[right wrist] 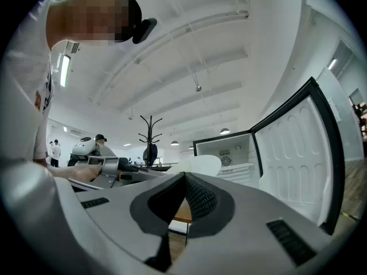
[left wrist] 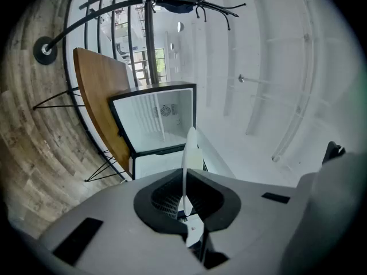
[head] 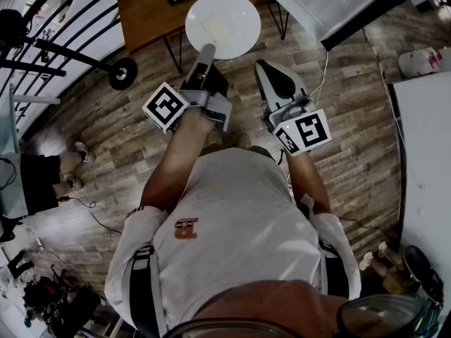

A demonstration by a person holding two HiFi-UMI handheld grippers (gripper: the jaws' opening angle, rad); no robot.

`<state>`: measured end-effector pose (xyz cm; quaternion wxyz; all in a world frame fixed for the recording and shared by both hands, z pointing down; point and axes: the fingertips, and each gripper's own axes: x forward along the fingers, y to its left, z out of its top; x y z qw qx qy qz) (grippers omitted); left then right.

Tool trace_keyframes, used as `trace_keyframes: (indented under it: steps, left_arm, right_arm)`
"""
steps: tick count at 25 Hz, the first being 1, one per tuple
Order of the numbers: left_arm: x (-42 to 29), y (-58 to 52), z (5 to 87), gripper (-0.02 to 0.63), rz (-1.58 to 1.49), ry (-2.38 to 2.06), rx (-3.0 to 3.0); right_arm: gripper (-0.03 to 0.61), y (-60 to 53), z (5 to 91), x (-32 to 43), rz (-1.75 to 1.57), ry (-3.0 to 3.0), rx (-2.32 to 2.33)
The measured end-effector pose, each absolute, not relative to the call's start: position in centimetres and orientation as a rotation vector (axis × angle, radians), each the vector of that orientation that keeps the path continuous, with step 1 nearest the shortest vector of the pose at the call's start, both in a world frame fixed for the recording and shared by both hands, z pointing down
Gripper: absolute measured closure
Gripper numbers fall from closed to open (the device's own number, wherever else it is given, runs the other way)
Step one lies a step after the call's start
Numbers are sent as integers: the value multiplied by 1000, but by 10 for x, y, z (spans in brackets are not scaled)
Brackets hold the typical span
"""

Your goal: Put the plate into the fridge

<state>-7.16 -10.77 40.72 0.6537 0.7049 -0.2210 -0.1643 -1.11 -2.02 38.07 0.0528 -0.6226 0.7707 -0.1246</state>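
Note:
A round white plate (head: 223,24) is held out in front of me by its near rim, with my left gripper (head: 206,51) shut on it. In the left gripper view the plate (left wrist: 188,159) stands edge-on between the closed jaws (left wrist: 186,202). Beyond it is the small fridge (left wrist: 156,122), door open, its white inside bare. My right gripper (head: 265,67) hangs to the right of the plate, shut and holding nothing. From the right gripper view (right wrist: 184,179) the plate (right wrist: 199,165) shows ahead, before the open fridge (right wrist: 228,152) and its door (right wrist: 298,148).
A wooden table (head: 144,13) on thin black legs stands left of the fridge. The open fridge door (head: 323,3) reaches out at the upper right. A black rail and a wheel (head: 123,74) lie at the left. A white counter (head: 426,160) runs along the right edge. Other people stand far off.

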Motion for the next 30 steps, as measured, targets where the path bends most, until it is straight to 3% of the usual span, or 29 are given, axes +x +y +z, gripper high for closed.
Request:
trace_keyframes:
  steps: [30]
  left_arm:
    - [-97, -128, 421, 589, -379, -694, 1422]
  right_arm:
    - [546, -26, 388, -33, -319, 2436, -1918]
